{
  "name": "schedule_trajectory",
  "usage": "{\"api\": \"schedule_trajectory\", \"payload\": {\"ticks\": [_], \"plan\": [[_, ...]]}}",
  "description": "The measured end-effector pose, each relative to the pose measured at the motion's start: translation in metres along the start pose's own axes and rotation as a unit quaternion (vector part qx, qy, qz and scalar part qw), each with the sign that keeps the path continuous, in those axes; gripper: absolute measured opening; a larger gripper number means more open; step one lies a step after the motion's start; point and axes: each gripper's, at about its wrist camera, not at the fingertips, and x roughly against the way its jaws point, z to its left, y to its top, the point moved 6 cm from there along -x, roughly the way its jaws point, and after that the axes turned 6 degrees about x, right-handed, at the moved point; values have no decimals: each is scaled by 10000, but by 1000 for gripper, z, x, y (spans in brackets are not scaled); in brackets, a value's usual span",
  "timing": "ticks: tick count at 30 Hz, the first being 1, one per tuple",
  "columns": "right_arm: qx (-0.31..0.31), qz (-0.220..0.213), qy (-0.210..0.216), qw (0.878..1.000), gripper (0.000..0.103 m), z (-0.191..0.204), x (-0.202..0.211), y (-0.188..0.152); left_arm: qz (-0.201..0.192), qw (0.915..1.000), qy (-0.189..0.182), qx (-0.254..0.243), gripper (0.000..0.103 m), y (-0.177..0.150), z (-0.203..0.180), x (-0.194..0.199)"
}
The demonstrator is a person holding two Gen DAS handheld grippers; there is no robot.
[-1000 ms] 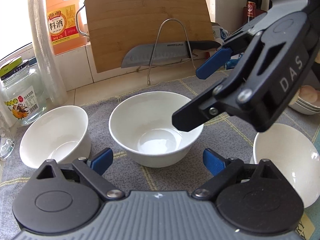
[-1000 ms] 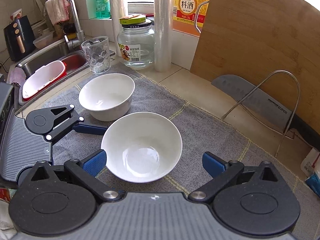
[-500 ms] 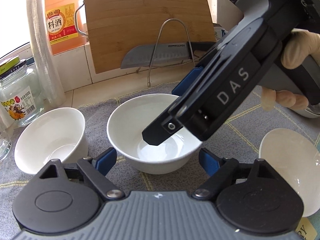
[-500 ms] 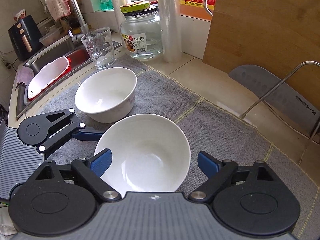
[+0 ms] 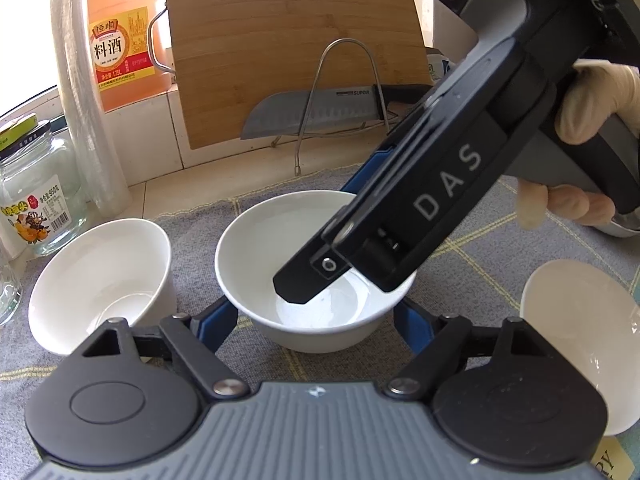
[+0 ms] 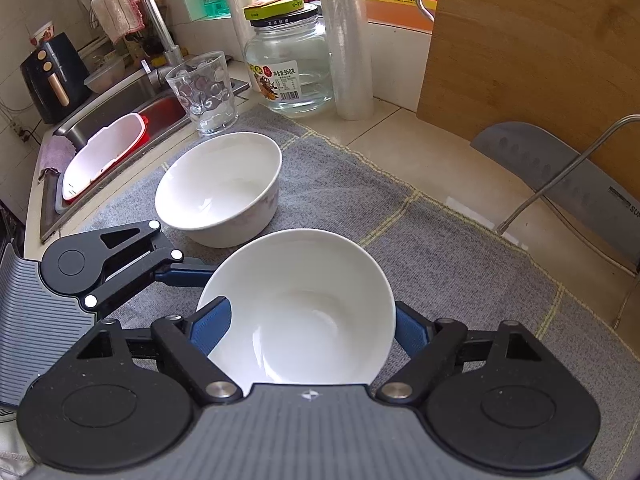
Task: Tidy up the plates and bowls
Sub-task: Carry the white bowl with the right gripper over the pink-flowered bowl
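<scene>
Three white bowls sit on a grey cloth [image 5: 280,196]. The middle bowl [image 5: 256,256] lies between the open fingers of my left gripper [image 5: 316,320]. My right gripper [image 6: 312,332] comes down over the same bowl [image 6: 304,296]; it is open, with one finger inside the bowl [image 5: 304,284] and the other behind the far rim. A second bowl [image 5: 100,276] stands to the left, also in the right wrist view [image 6: 220,188]. A third bowl [image 5: 576,328] sits at the right.
A knife [image 5: 316,114] on a wire stand leans against a wooden cutting board [image 5: 288,40] at the back. A glass jar [image 6: 288,68], a tumbler [image 6: 204,92], a film roll [image 6: 348,40] and an orange bottle [image 5: 120,48] stand behind the cloth. The sink [image 6: 112,128] lies left.
My right gripper has come down and forward over the middle bowl, one finger now dipping inside it. My left gripper has edged closer to that bowl.
</scene>
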Motion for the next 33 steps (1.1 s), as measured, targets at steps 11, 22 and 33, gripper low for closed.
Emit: {"api": "schedule_trajectory", "payload": {"ticks": [11,22,33], "plan": [[-349,-83,195,9992,90,6,23,0,106,9998,-41,-187,84,9,-8,21],[-455,-327,106,9984,90,23,73,-15,-39,9985,-335,-432,84,16,-36,60],[-661,-497,-157,9964,90,37,113,-51,-26,9949,-706,-716,84,11,-71,84]]}}
